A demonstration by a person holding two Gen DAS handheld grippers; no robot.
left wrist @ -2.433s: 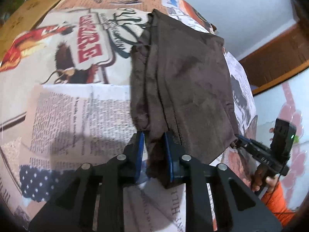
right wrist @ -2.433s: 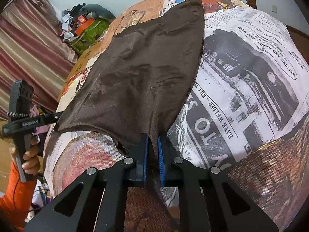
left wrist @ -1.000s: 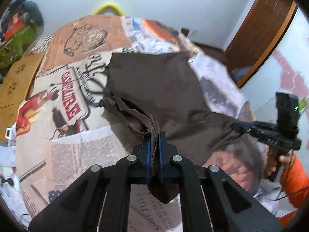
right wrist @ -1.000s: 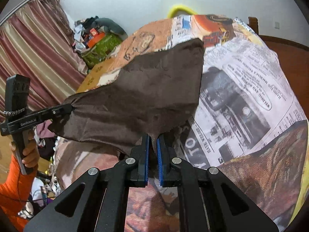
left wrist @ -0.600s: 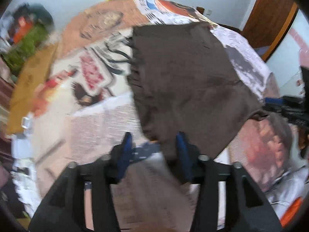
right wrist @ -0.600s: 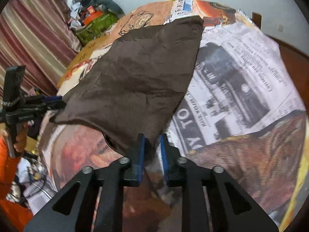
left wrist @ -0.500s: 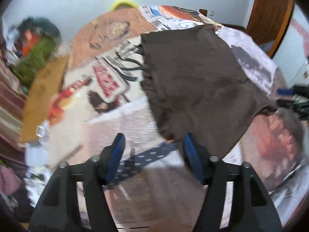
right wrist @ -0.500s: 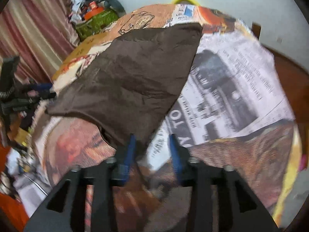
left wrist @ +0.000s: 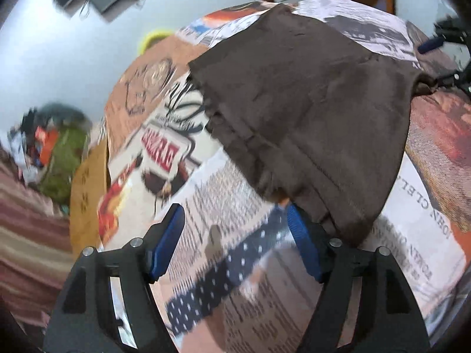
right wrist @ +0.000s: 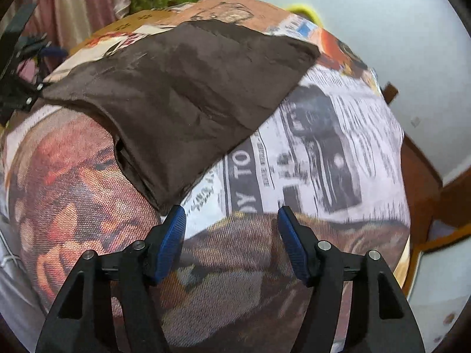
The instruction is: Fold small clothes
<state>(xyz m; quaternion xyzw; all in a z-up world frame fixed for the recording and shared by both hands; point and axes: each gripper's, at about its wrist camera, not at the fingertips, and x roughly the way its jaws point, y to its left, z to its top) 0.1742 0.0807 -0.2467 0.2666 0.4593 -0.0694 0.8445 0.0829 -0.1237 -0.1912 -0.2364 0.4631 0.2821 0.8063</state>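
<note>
Brown cloth (left wrist: 309, 111) lay spread on newspaper-print cover (left wrist: 223, 264), filling upper right of left wrist view, upper left of right wrist view. Left gripper (left wrist: 235, 241) fingers stood wide, just been opening; nothing between them, cloth's near edge draped over right finger (left wrist: 303, 250). Right gripper (right wrist: 231, 241) fingers wide too, just been opening, empty; cloth corner just beside left finger (right wrist: 170, 241).

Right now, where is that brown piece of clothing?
The brown garment lies spread on the newspaper-print cover, just beyond both open grippers: upper left in the right wrist view, upper right in the left wrist view.
</note>
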